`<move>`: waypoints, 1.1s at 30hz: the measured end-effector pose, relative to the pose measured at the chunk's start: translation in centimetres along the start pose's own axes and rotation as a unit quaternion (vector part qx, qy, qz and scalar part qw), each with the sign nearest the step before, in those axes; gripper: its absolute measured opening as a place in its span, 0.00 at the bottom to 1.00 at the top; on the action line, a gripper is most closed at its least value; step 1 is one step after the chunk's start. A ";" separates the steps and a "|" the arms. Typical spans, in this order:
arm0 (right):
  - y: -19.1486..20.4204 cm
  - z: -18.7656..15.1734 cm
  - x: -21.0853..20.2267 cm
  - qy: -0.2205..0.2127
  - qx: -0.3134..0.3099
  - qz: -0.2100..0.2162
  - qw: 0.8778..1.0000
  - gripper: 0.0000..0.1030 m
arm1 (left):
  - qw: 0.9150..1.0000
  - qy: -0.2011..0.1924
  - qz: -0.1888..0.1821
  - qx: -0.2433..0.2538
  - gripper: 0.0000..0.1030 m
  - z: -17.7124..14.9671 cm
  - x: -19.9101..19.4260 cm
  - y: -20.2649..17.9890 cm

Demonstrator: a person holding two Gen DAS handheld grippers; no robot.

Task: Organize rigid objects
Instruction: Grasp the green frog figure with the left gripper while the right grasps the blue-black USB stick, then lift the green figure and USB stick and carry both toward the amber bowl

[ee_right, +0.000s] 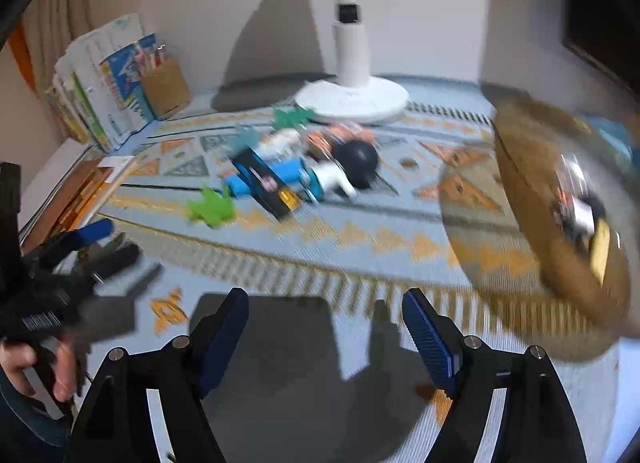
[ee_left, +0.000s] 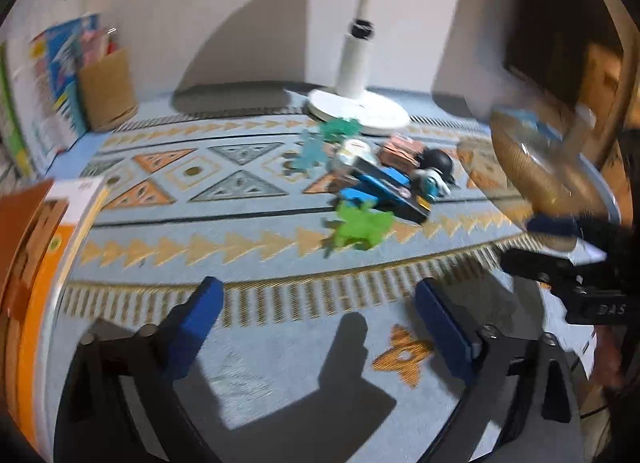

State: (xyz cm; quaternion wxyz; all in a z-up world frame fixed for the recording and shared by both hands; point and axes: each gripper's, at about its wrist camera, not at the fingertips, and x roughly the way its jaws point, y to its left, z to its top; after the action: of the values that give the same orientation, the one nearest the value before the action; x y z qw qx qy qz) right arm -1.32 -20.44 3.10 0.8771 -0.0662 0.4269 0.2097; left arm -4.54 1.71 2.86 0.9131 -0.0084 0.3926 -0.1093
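Note:
A pile of small toys lies mid-table on the patterned cloth: a green lizard (ee_left: 360, 225) (ee_right: 212, 209), a blue and black box (ee_left: 384, 191) (ee_right: 266, 181), a black ball (ee_left: 438, 161) (ee_right: 356, 157), an orange-brown block (ee_left: 400, 151) and teal figures (ee_left: 340, 129) (ee_right: 290, 117). A brown woven basket (ee_left: 532, 167) (ee_right: 560, 231) stands at the right with some items inside. My left gripper (ee_left: 320, 315) is open and empty, short of the pile. My right gripper (ee_right: 326, 323) is open and empty; it also shows at the left view's right edge (ee_left: 560, 255), beside the basket.
A white lamp base (ee_left: 360, 105) (ee_right: 352, 97) stands behind the toys. Books and a cardboard holder (ee_left: 106, 91) (ee_right: 166, 89) line the back left wall. An orange box (ee_left: 44, 263) sits at the left edge. The views are motion-blurred.

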 end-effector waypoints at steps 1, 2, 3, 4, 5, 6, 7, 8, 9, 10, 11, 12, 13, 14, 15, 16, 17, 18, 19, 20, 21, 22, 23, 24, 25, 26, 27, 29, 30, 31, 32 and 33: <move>0.5 0.6 0.5 0.006 -0.017 -0.001 1.000 0.74 | 1.000 0.006 -0.001 0.011 0.85 0.4 0.4 -0.6; 0.8 1.1 1.1 0.009 -0.030 0.002 0.999 0.62 | 1.000 0.008 -0.002 0.020 0.81 0.7 0.7 -1.2; 1.1 1.7 1.9 0.014 -0.041 0.012 0.999 0.53 | 1.000 0.011 -0.003 0.025 0.78 1.1 1.3 -1.6; 1.1 2.0 2.4 0.016 -0.044 0.019 0.999 0.52 | 1.000 0.016 -0.007 0.026 0.76 1.4 1.8 -1.7; 1.0 2.5 3.1 0.016 -0.043 0.032 0.998 0.51 | 0.999 0.020 -0.014 0.023 0.69 1.6 2.4 -1.7; 0.9 2.9 3.5 0.014 -0.041 0.047 0.998 0.50 | 0.999 0.024 -0.024 0.017 0.66 1.9 2.9 -1.6; 0.6 3.3 4.0 0.011 -0.038 0.068 0.997 0.49 | 0.999 0.028 -0.034 0.011 0.65 2.1 3.4 -1.4; 0.5 3.6 4.3 0.009 -0.036 0.082 0.996 0.48 | 0.999 0.031 -0.036 0.008 0.62 2.3 3.9 -1.3; 0.4 3.9 4.6 0.007 -0.035 0.090 0.995 0.45 | 0.999 0.032 -0.035 0.006 0.59 2.6 4.2 -1.2; 0.3 4.3 5.0 0.008 -0.034 0.095 0.995 0.45 | 0.999 0.034 -0.035 0.005 0.57 2.7 4.5 -1.1; 0.3 4.5 5.4 0.011 -0.032 0.098 0.995 0.45 | 0.999 0.035 -0.038 0.001 0.55 2.9 4.7 -1.0; 0.1 4.9 5.9 0.014 -0.028 0.107 0.994 0.45 | 0.998 0.038 -0.048 -0.007 0.55 3.0 5.1 -0.8; 0.0 5.1 6.3 0.017 -0.025 0.115 0.993 0.44 | 0.998 0.039 -0.054 -0.011 0.55 3.0 5.2 -0.6; 0.0 5.3 6.7 0.018 -0.024 0.121 0.992 0.43 | 0.997 0.042 -0.060 -0.018 0.54 3.0 5.5 -0.4; 0.1 5.5 6.9 0.017 -0.027 0.123 0.992 0.43 | 0.998 0.039 -0.056 -0.016 0.48 3.0 5.4 -0.4; 0.3 5.7 7.1 0.016 -0.035 0.124 0.992 0.43 | 0.997 0.040 -0.058 -0.012 0.45 3.0 5.4 -0.5; 0.6 5.8 7.3 0.016 -0.042 0.123 0.991 0.43 | 0.997 0.042 -0.065 -0.009 0.40 3.0 5.5 -0.6; 1.0 5.9 7.5 0.018 -0.050 0.122 0.991 0.43 | 0.997 0.042 -0.062 -0.004 0.39 2.9 5.4 -0.8; 1.4 6.0 7.8 0.016 -0.060 0.117 0.991 0.43 | 0.997 0.042 -0.060 0.000 0.39 2.9 5.3 -0.9; 1.9 6.1 8.0 0.016 -0.074 0.109 0.991 0.43 | 0.998 0.042 -0.055 0.007 0.38 2.7 5.2 -1.1; 2.3 6.1 8.3 0.021 -0.082 0.107 0.991 0.42 | 0.998 0.041 -0.051 0.012 0.38 2.6 5.2 -1.3; 2.4 6.1 8.7 0.029 -0.083 0.106 0.990 0.41 | 0.998 0.041 -0.047 0.018 0.38 2.6 5.1 -1.4; 2.3 6.0 8.9 0.034 -0.081 0.104 0.991 0.34 | 0.998 0.040 -0.044 0.020 0.38 2.6 5.1 -1.5; 2.2 5.9 9.0 0.033 -0.080 0.099 0.991 0.28 | 0.998 0.040 -0.044 0.020 0.38 2.6 5.2 -1.5; 2.0 5.7 8.8 0.029 -0.083 0.093 0.992 0.25 | 0.998 0.040 -0.046 0.018 0.38 2.7 5.3 -1.4; 1.8 5.5 8.6 0.029 -0.078 0.093 0.992 0.24 | 0.998 0.039 -0.047 0.017 0.38 2.7 5.3 -1.3; 1.5 5.3 8.3 0.029 -0.069 0.096 0.993 0.24 | 0.998 0.038 -0.051 0.014 0.31 2.8 5.2 -1.2; 0.6 4.5 6.9 0.022 -0.049 0.103 0.993 0.23 | 0.998 0.038 -0.058 0.012 0.29 2.7 5.1 -1.1; 0.3 4.0 6.1 0.020 -0.041 0.106 0.993 0.23 | 0.997 0.036 -0.064 0.011 0.29 2.6 4.8 -1.1; -0.1 3.3 5.1 0.018 -0.032 0.110 0.993 0.23 | 0.997 0.030 -0.073 0.010 0.29 2.4 4.3 -1.1; -0.4 2.4 3.9 0.016 -0.022 0.113 0.993 0.23 | 0.996 0.025 -0.081 0.008 0.29 2.2 3.9 -1.1; -0.7 1.2 2.5 0.014 -0.015 0.115 0.993 0.23 | 0.996 0.022 -0.092 0.003 0.29 1.8 3.2 -1.2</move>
State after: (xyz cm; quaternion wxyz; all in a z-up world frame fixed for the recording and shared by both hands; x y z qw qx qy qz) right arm 1.23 -19.95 1.90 0.8402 -0.0330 0.4404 0.3148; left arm -1.32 -0.20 1.96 0.8905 -0.0395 0.4096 -0.1943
